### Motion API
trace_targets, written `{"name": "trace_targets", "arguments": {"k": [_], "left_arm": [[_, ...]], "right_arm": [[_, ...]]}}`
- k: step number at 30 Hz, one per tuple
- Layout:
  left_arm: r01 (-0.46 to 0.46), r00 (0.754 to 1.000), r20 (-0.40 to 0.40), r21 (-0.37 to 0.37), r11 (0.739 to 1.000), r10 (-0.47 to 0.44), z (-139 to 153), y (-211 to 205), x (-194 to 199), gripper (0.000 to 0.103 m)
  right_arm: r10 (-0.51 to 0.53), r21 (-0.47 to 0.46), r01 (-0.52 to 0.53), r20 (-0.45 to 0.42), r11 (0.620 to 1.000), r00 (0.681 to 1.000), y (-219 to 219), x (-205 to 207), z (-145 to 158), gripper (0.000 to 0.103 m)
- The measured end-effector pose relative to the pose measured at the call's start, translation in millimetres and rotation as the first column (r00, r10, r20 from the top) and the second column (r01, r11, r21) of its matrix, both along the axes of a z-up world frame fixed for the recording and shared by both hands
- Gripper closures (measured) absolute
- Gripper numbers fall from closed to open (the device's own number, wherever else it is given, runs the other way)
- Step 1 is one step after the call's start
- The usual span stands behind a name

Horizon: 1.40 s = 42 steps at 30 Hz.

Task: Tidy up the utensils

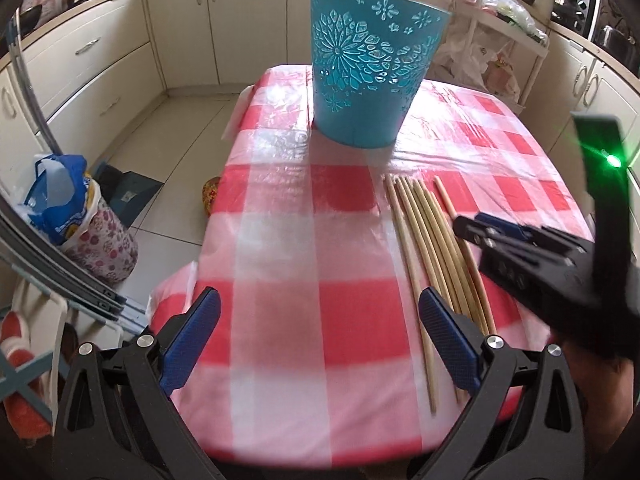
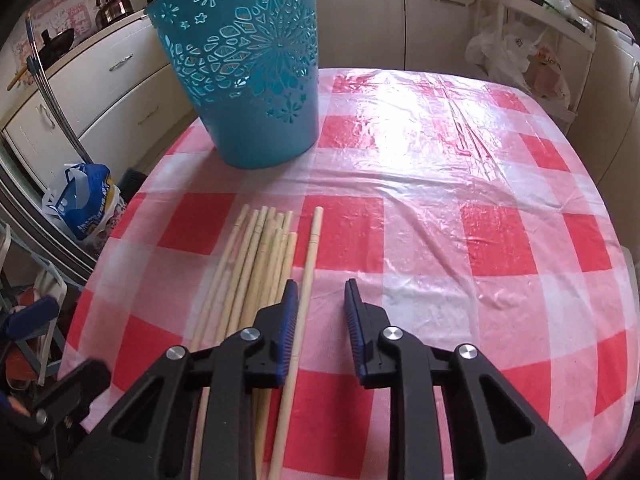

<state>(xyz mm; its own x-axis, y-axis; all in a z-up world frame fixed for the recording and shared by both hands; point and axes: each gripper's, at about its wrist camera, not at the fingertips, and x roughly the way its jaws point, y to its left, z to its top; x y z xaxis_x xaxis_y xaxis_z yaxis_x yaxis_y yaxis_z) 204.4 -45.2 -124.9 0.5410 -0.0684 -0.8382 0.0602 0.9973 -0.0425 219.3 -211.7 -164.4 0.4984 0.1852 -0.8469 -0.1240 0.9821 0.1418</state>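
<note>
Several pale wooden chopsticks (image 2: 256, 264) lie side by side on the red and white checked tablecloth (image 2: 440, 200). One chopstick (image 2: 314, 232) lies slightly apart to their right. Behind them stands a teal cut-out plastic basket (image 2: 248, 72), upright. My right gripper (image 2: 321, 286) hovers over the near ends with a narrow gap; the lone chopstick shows between its jaws, and the pads do not press on it. In the left wrist view the basket (image 1: 368, 72) is straight ahead and the chopsticks (image 1: 424, 240) lie to the right. My left gripper (image 1: 319, 300) is wide open over bare cloth. The right gripper (image 1: 470, 224) reaches in over the chopsticks.
The table edge (image 1: 224, 200) drops to a tiled floor on the left. Bags (image 1: 80, 220) and a folded metal frame (image 1: 60, 272) stand there. Cream kitchen cabinets (image 1: 100, 64) run along the back, with a white rack holding plastic bags (image 2: 516, 52) at the back right.
</note>
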Motion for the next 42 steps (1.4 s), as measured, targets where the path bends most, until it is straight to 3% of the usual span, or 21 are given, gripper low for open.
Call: {"name": "trace_targets", "arguments": {"k": [4,6,8,15,22,28,35,39,40,41,42], "left_arm": [[0.018,1.0,-0.007,0.031,0.999,-0.018,-10.3,-14.3,28.2,0.008],[0.03,0.999,-0.011,0.044,0.999,-0.03,-14.6,-20.4,40.7,0.008],[0.038,0.999,-0.012,0.048,0.998,-0.038,-16.1,-24.9,48.9,0.01],[0.061,0.997,-0.049,0.072,0.996,-0.058,-28.8,-37.2,73.9,0.033],[0.055,0.998,-0.005,0.058,0.997,-0.055,-18.1,-38.5,77.5,0.033],[0.087,0.996,-0.03,0.082,0.993,-0.085,-26.3,-47.9,82.6,0.033],[0.137,0.991,-0.012,0.078,0.988,-0.136,-31.0,-57.0,84.0,0.054],[0.187,0.982,-0.041,0.072,0.98,-0.184,-29.3,-61.0,91.8,0.076],[0.21,0.976,-0.064,0.056,0.976,-0.206,-28.3,-61.3,95.6,0.083],[0.217,0.974,-0.079,0.035,0.976,-0.214,-27.2,-60.0,98.1,0.096],[0.216,0.971,-0.099,-0.017,0.976,-0.216,-26.4,-55.2,101.2,0.098]], "right_arm": [[0.033,-0.033,-0.033,-0.002,0.999,0.999,1.6,6.1,-0.2,0.081],[0.041,-0.046,-0.042,-0.013,0.998,0.999,-3.0,7.9,-0.4,0.093],[0.044,-0.041,-0.045,-0.018,0.998,0.999,-9.2,6.9,-0.2,0.094],[0.023,0.006,-0.023,-0.014,1.0,1.0,-24.5,6.2,-1.2,0.095],[0.017,0.038,-0.016,-0.01,0.999,1.0,-28.3,8.5,-1.9,0.095],[0.017,0.035,-0.017,-0.006,0.999,1.0,-27.6,10.5,-2.3,0.095],[0.035,0.007,-0.035,0.007,0.999,0.999,-22.5,12.4,-2.1,0.095],[0.06,-0.015,-0.06,0.008,0.998,0.998,-18.3,10.4,-1.9,0.095],[0.06,-0.011,-0.06,0.008,0.998,0.998,-19.0,10.0,-1.8,0.096],[0.056,-0.004,-0.056,0.007,0.998,0.998,-20.2,10.0,-1.7,0.096],[0.052,0.011,-0.052,0.006,0.999,0.999,-21.9,9.9,-1.7,0.097]]}}
